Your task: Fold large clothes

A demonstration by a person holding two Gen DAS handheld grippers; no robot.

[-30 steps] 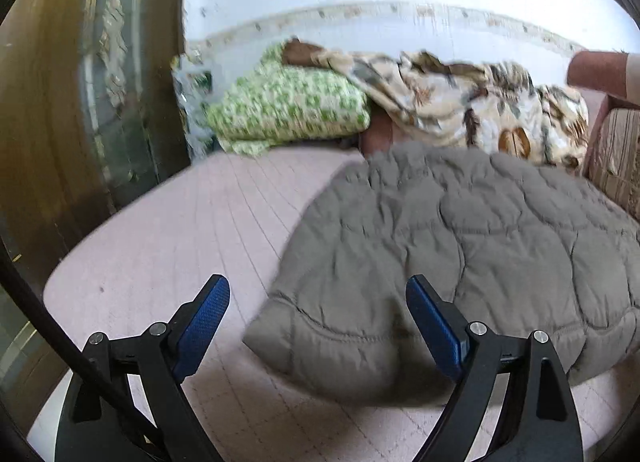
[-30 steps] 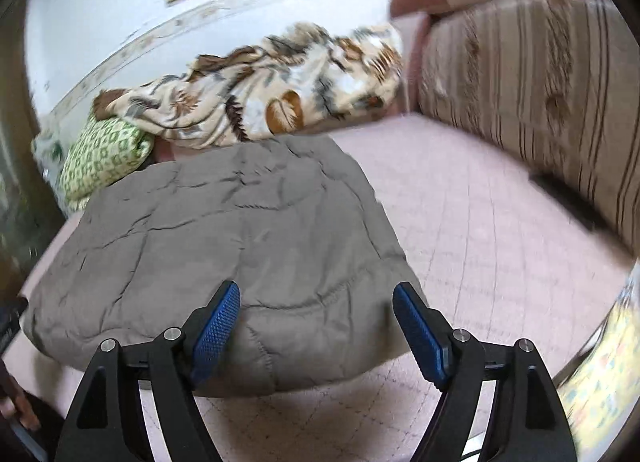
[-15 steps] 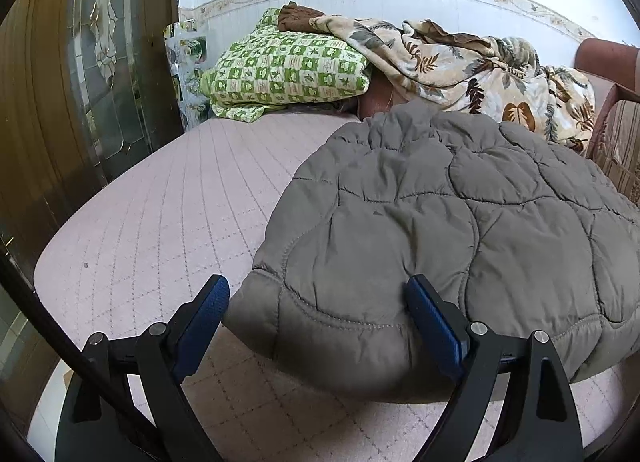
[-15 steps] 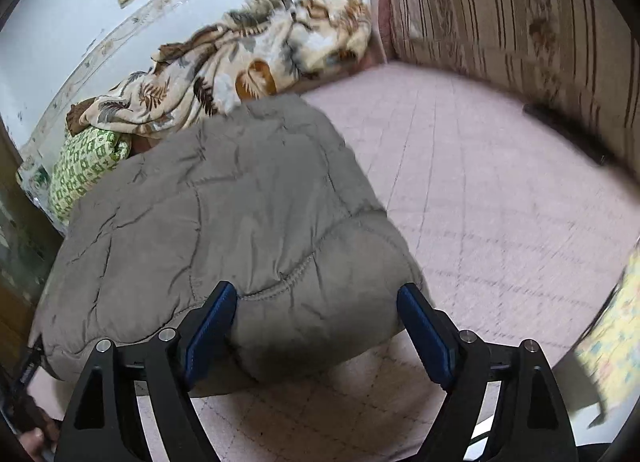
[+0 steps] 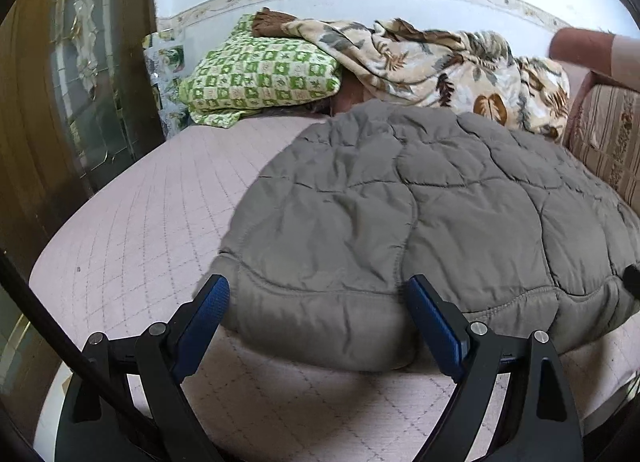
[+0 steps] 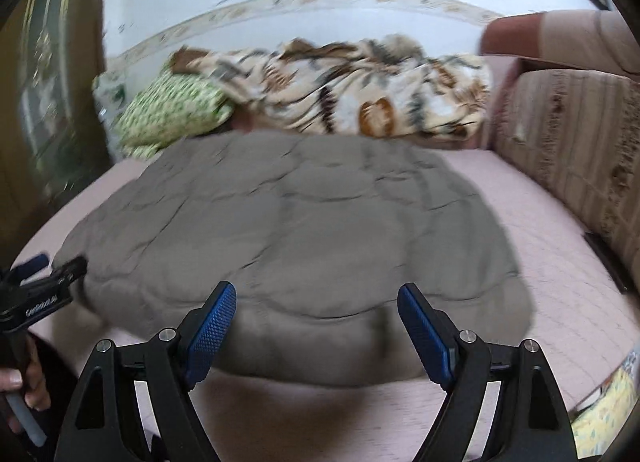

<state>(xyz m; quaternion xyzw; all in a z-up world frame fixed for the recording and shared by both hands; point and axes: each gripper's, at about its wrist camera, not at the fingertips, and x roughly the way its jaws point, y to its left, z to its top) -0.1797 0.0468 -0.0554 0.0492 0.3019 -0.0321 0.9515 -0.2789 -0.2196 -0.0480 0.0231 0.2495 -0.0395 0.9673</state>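
Note:
A large grey quilted jacket (image 5: 420, 214) lies folded on the pink quilted bed (image 5: 132, 246); it also shows, blurred, in the right wrist view (image 6: 304, 222). My left gripper (image 5: 320, 302) is open, its blue pads straddling the jacket's near left edge. My right gripper (image 6: 316, 306) is open, its pads on either side of the jacket's near right edge. Neither grips the cloth. The left gripper also shows at the left of the right wrist view (image 6: 40, 278).
A green checked pillow (image 5: 260, 74) and a leaf-print blanket (image 5: 440, 62) lie at the bed's far end by the wall. A striped sofa (image 6: 572, 150) stands to the right. A dark wooden glazed door (image 5: 72, 82) is on the left.
Both grippers have come down closer to the jacket's near edge and stayed open. The right wrist view has swung left and is blurred by motion.

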